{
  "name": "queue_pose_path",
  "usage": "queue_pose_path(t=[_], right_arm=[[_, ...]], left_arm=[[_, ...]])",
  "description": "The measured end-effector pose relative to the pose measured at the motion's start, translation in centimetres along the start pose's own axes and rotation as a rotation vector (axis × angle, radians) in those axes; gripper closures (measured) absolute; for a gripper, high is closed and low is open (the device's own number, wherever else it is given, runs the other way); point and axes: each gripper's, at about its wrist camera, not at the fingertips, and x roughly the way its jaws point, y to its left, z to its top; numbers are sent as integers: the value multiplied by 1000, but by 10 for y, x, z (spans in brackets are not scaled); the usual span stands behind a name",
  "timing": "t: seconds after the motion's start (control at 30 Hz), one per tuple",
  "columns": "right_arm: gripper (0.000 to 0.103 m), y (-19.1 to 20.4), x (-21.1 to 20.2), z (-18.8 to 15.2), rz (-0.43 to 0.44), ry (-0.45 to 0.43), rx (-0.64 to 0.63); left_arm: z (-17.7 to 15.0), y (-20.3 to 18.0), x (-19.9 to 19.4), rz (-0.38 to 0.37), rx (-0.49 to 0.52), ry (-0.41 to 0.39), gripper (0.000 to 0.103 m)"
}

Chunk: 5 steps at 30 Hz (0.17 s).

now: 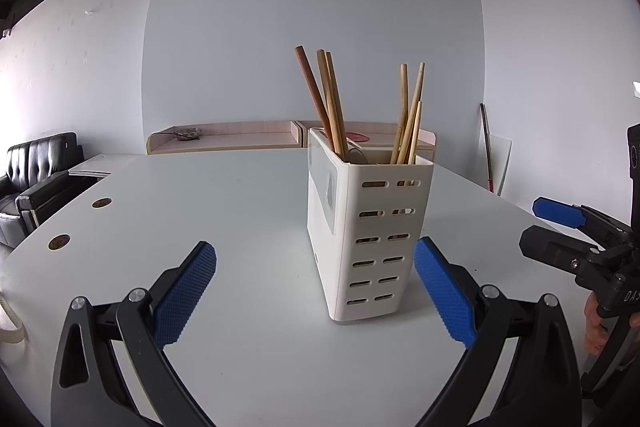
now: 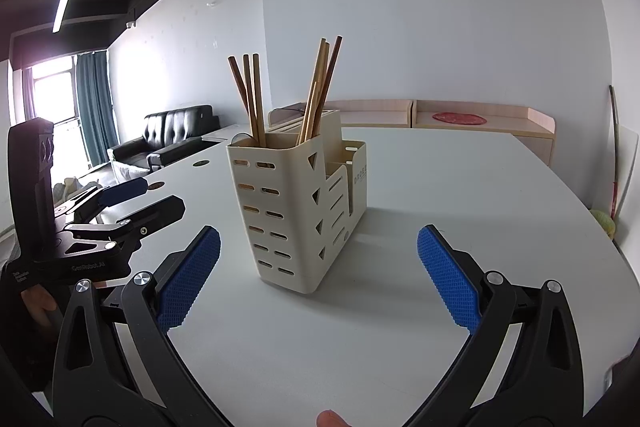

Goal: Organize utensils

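A cream slotted utensil holder (image 1: 368, 227) (image 2: 298, 205) stands upright on the white table (image 1: 240, 211) (image 2: 460, 207). Several wooden chopsticks (image 1: 332, 103) (image 2: 256, 99) stick up out of its tall compartment in two bunches. My left gripper (image 1: 316, 291) is open just in front of the holder, with nothing between its blue pads (image 1: 186, 291). My right gripper (image 2: 318, 275) is open too, near the holder's side, and holds nothing. Each gripper shows in the other's view, the right gripper (image 1: 560, 227) at the right edge and the left gripper (image 2: 136, 199) at the left edge.
Two round cable holes (image 1: 59, 242) sit near the table's left edge. A black sofa (image 1: 36, 179) (image 2: 168, 139) stands beyond it. Low wooden shelves (image 1: 240, 137) (image 2: 460, 119) line the far wall. A fingertip (image 2: 332, 419) shows at the bottom edge.
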Motion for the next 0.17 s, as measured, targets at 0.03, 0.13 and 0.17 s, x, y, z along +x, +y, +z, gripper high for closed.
queue_pose_path(t=[0.03, 0.13, 0.17], right_arm=[[8, 0, 0, 0, 0, 0, 0], [8, 0, 0, 0, 0, 0, 0], [8, 0, -1, 0, 0, 0, 0]], left_arm=[[0, 0, 0, 1, 1, 1, 5], [0, 0, 0, 0, 1, 0, 5], [0, 0, 0, 1, 0, 1, 5]])
